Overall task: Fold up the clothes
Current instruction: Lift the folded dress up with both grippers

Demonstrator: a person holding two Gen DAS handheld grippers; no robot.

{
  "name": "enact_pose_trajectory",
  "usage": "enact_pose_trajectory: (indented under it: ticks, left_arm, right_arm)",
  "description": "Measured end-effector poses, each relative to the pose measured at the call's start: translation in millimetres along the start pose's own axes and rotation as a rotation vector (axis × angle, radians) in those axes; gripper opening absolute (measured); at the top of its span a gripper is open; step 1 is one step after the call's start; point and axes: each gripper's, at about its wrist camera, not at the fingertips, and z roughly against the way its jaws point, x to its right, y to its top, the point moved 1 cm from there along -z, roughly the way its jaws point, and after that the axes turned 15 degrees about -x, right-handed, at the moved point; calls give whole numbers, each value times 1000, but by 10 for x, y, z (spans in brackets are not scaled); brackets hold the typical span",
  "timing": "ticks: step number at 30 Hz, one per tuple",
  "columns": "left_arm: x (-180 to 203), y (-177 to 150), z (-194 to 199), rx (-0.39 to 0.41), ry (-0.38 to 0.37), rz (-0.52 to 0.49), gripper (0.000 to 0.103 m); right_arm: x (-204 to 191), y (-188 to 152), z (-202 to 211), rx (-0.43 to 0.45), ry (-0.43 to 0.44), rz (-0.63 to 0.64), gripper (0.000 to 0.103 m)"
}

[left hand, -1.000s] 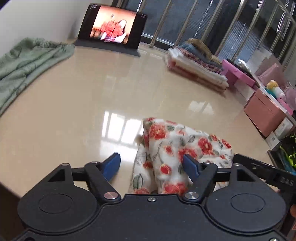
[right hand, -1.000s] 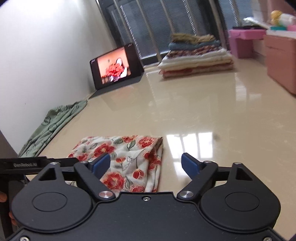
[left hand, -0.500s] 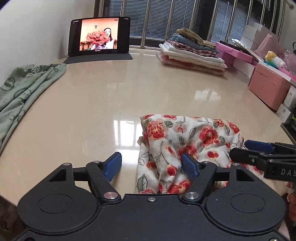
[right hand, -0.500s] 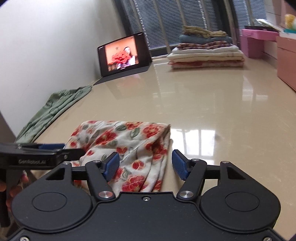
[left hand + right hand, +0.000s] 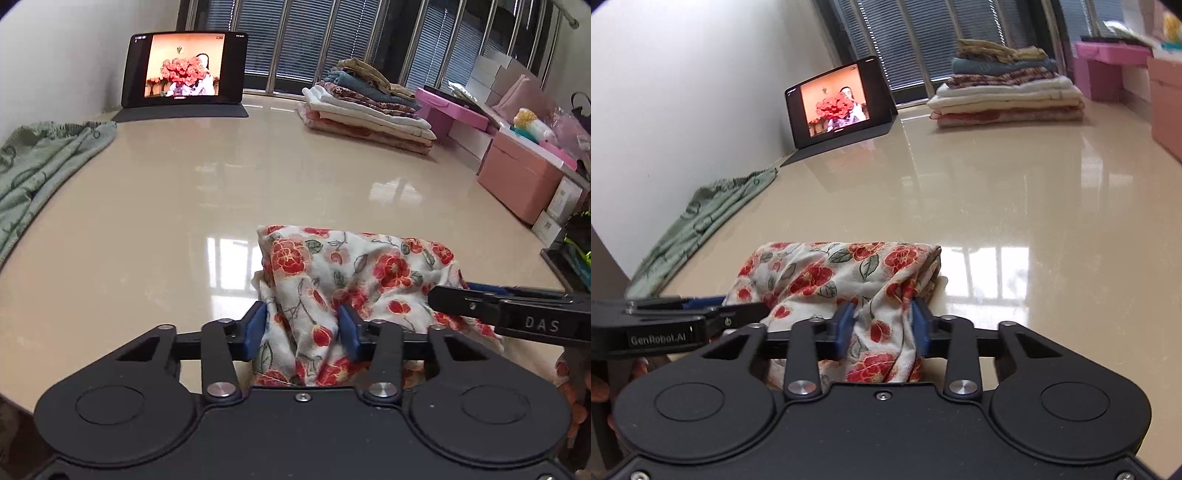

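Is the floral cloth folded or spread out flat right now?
Folded, roughly. The floral cloth sits bunched in a layered bundle on the table, both near ends pinched by the left gripper and right gripper.

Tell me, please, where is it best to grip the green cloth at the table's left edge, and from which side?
Probably the gathered end of the green cloth nearest the tablet, coming from the table's open middle. That end lies bunched on the table, while the rest trails over the edge.
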Motion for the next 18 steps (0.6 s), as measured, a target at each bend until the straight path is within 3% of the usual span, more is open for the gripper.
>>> enact_pose_trajectory:
  ticks: [5, 12, 18]
  left_arm:
    - [-135, -6, -5, -9, -113, 94, 21]
    - [-509, -52, -66, -11, -342, 312, 20]
    - [-653, -89, -114, -12, -426, 386, 22]
  right_arm:
    - [163, -6, -7, -10, 99, -148, 15]
    - [423, -81, -33, -15, 227, -339, 10]
    - [575, -150, -63, -20, 307, -414, 10]
